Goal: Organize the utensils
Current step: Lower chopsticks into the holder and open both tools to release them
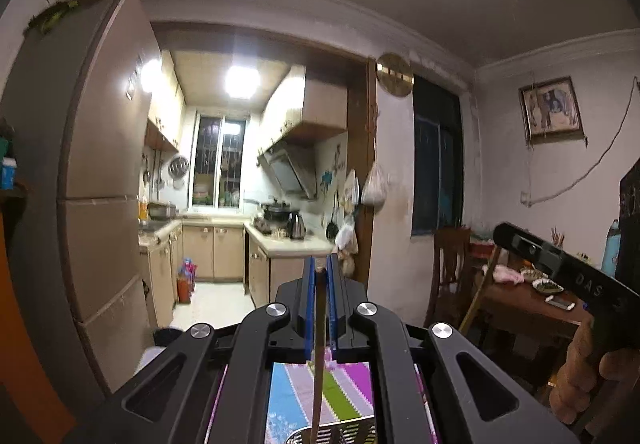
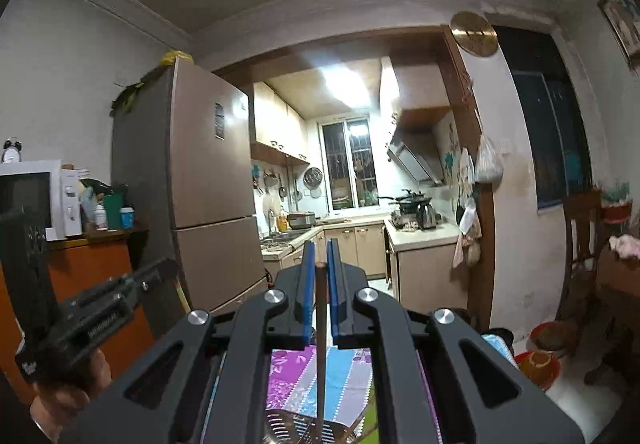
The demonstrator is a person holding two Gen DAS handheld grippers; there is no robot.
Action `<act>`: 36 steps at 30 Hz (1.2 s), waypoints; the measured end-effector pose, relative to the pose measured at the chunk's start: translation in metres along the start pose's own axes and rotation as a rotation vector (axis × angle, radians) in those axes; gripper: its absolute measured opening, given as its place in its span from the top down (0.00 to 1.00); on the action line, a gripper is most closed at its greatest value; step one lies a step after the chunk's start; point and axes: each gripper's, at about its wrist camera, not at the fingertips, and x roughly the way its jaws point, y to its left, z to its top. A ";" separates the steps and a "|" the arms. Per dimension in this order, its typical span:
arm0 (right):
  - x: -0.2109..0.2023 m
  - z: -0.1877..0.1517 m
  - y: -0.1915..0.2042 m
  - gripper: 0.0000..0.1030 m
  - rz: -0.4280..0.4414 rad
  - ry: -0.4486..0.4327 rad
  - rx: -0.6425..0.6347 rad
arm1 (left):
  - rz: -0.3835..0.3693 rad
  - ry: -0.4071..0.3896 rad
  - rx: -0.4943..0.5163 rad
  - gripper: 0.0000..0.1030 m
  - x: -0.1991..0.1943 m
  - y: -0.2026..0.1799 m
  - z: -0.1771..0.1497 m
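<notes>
My left gripper (image 1: 320, 271) is shut on the wooden handle (image 1: 319, 344) of a slotted metal spatula (image 1: 340, 433), whose blade hangs below over a colourful striped cloth (image 1: 344, 396). My right gripper (image 2: 320, 264) is shut on the wooden handle (image 2: 321, 344) of a perforated metal skimmer (image 2: 296, 428), whose bowl hangs low over the same cloth (image 2: 340, 384). Both are raised and point toward the kitchen. The right gripper body shows in the left wrist view (image 1: 560, 268). The left gripper body shows in the right wrist view (image 2: 92, 316).
A brown fridge (image 2: 200, 184) stands on the left. An orange cabinet (image 2: 92, 276) holds a microwave (image 2: 40, 200). A dining table (image 1: 532, 304) with dishes and a chair (image 1: 452, 264) are on the right. The kitchen doorway (image 1: 224, 204) is ahead. Bowls (image 2: 540, 360) sit on the floor.
</notes>
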 end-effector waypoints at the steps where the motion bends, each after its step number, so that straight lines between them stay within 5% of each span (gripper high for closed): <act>1: 0.008 -0.007 -0.002 0.95 0.002 0.014 0.010 | -0.006 0.013 -0.001 0.93 0.006 0.002 -0.006; 9: 0.056 -0.082 -0.025 0.95 0.000 0.189 0.132 | 0.001 0.198 0.014 0.93 0.060 0.005 -0.083; 14: 0.069 -0.108 -0.031 0.95 -0.003 0.266 0.181 | 0.038 0.241 0.010 0.93 0.066 0.008 -0.104; 18: 0.056 -0.101 -0.036 0.87 -0.047 0.240 0.165 | 0.100 0.219 0.039 0.92 0.054 0.008 -0.096; 23: 0.017 -0.073 -0.055 0.83 -0.101 0.143 0.143 | 0.235 0.155 0.129 0.77 0.016 0.000 -0.076; 29: -0.060 -0.068 -0.057 0.54 -0.131 0.085 0.103 | 0.385 0.139 0.183 0.73 -0.044 -0.009 -0.078; 36: -0.142 -0.109 -0.020 0.12 -0.174 0.112 -0.016 | 0.495 0.165 0.203 0.62 -0.105 -0.026 -0.102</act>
